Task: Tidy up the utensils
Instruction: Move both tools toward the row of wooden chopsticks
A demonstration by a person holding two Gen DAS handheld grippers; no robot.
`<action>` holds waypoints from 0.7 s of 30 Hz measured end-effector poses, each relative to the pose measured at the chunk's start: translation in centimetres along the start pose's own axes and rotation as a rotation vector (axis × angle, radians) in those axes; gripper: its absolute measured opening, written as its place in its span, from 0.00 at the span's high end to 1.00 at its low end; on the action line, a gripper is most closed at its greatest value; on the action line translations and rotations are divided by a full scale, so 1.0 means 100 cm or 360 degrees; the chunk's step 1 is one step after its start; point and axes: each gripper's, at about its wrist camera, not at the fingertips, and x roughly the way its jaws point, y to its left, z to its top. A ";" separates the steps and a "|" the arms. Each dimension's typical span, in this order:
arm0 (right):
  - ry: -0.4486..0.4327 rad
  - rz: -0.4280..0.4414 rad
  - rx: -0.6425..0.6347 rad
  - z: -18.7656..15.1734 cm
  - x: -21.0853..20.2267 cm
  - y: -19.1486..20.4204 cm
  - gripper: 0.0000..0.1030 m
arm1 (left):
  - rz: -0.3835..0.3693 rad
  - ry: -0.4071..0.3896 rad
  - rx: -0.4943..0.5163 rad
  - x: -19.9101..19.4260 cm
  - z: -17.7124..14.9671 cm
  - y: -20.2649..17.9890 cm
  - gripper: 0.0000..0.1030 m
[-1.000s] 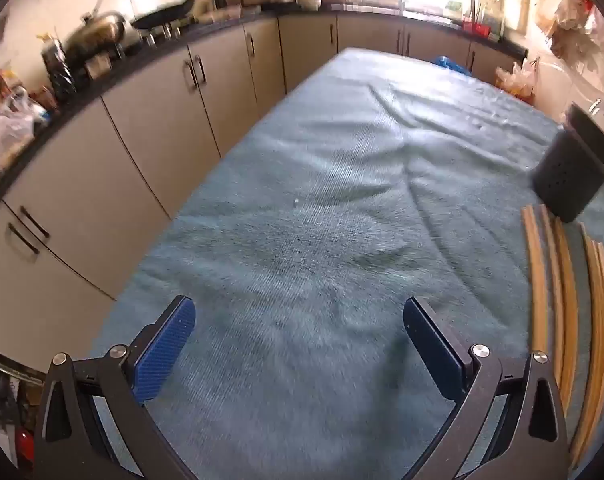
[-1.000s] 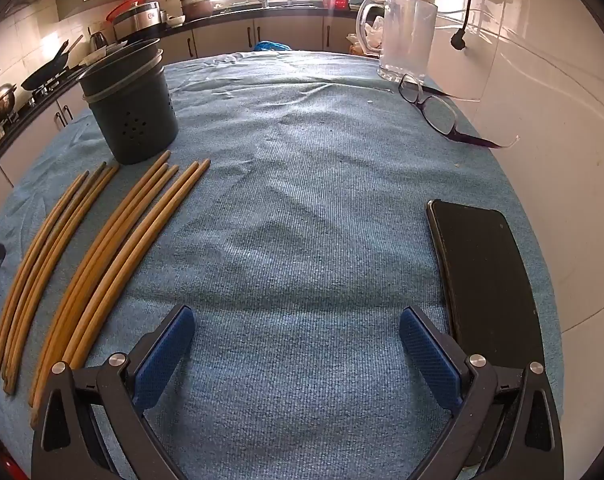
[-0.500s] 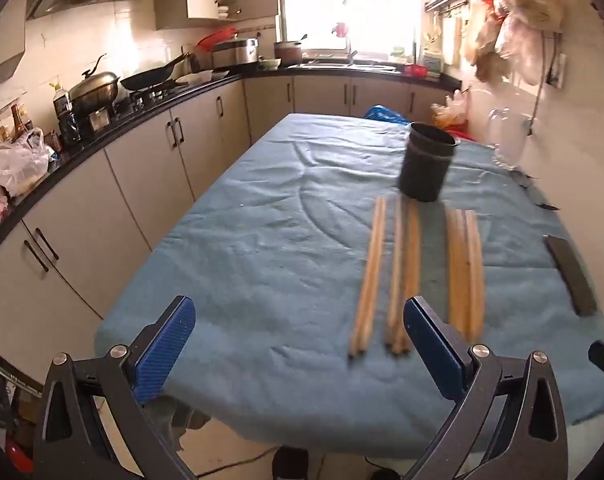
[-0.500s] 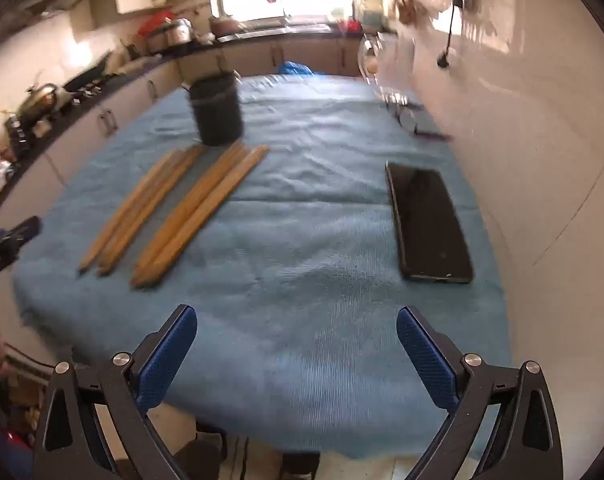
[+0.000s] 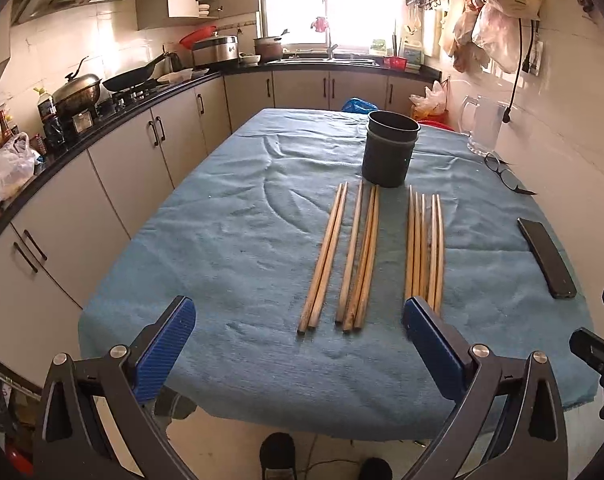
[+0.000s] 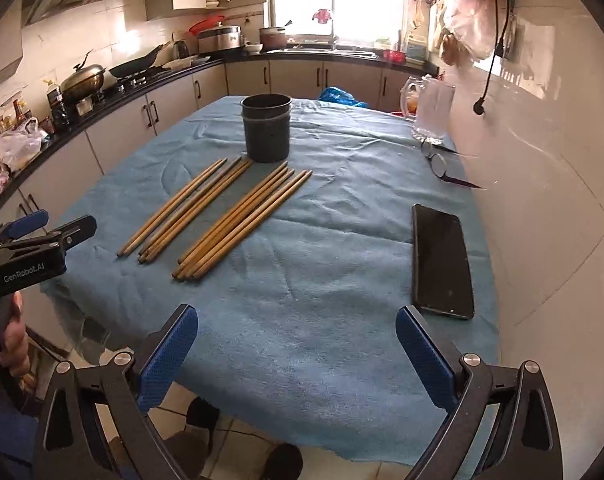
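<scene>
Left gripper (image 5: 299,334): jaws wide apart, empty, held off near table edge. Right gripper (image 6: 297,342): likewise spread, empty. Chopsticks (image 5: 358,256) lie flat on blue cloth (image 5: 229,240) in parallel groups, mid-table, far tips just short of dark holder (image 5: 388,152). Holder upright toward far edge. Phone (image 6: 442,260) near right edge.

We've pulled both grippers way back — left gripper (image 5: 299,332) and right gripper (image 6: 297,344) went from low over the cloth (image 5: 241,240) to past its near edge, chopsticks (image 5: 366,256) now fully in view.
</scene>
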 end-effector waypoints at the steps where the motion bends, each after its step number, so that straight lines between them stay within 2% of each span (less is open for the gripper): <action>1: -0.0008 0.0002 -0.0002 0.001 0.000 0.000 0.03 | -0.0004 -0.0004 0.0000 0.000 0.001 0.000 0.00; 7: -0.0033 0.0027 -0.0016 0.008 0.000 0.006 0.02 | -0.0015 -0.0032 0.0021 -0.002 0.004 -0.001 0.00; 11: 0.0004 0.0055 -0.0040 0.006 0.004 0.013 0.03 | -0.0043 0.0004 0.0026 0.002 -0.001 -0.005 0.00; 15: 0.0045 0.0030 -0.0022 0.000 0.005 0.008 0.04 | -0.0077 0.0045 0.0038 0.010 -0.003 -0.012 0.00; 21: 0.0042 0.0004 0.0023 0.002 0.005 0.000 0.04 | -0.0100 0.0022 0.0078 0.012 0.006 -0.016 0.00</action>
